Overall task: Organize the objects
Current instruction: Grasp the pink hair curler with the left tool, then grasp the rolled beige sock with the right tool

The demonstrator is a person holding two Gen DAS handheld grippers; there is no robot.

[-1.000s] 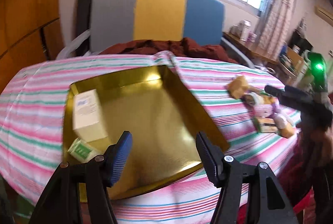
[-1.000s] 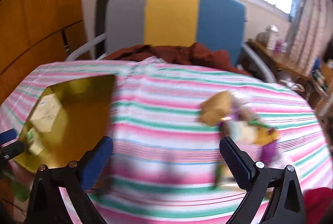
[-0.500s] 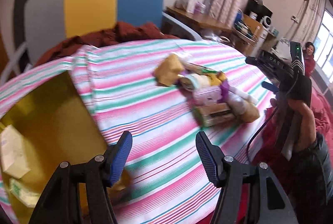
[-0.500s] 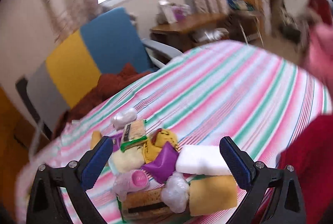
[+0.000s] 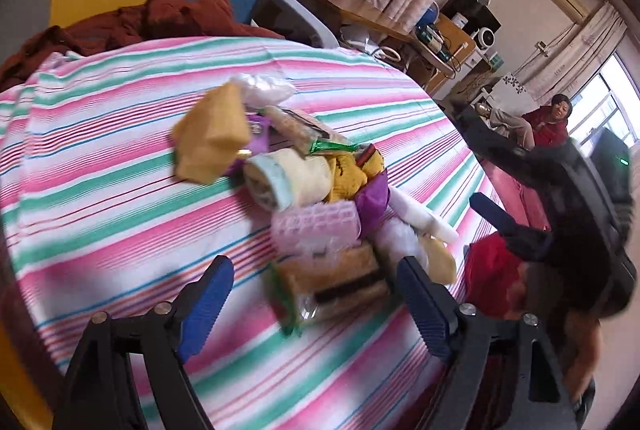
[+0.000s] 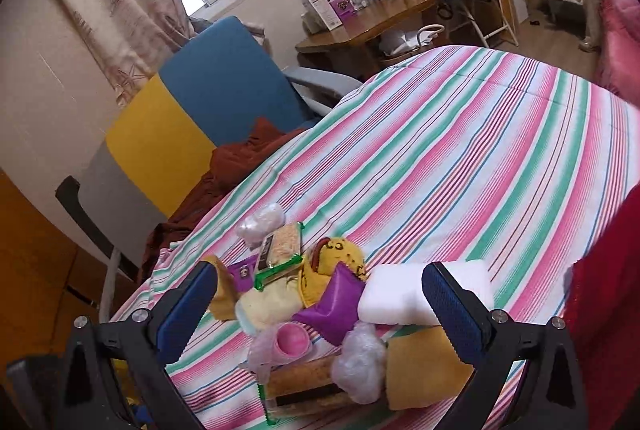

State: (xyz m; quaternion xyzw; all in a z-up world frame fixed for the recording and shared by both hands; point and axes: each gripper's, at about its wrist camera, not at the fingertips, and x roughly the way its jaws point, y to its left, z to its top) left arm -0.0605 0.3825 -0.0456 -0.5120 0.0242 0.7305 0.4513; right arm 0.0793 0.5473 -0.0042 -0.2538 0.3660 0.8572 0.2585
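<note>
Striped cloth [image 6: 460, 134] bare beyond pile [image 6: 316, 294], both grippers [image 5: 316, 304] [image 6: 320, 306] agape.

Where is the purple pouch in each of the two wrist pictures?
Left wrist view: the purple pouch lies right of centre, in the pile, beside the yellow plush toy.
Right wrist view: the purple pouch lies low in the centre.
Shared landmark: the yellow plush toy touching it.
</note>
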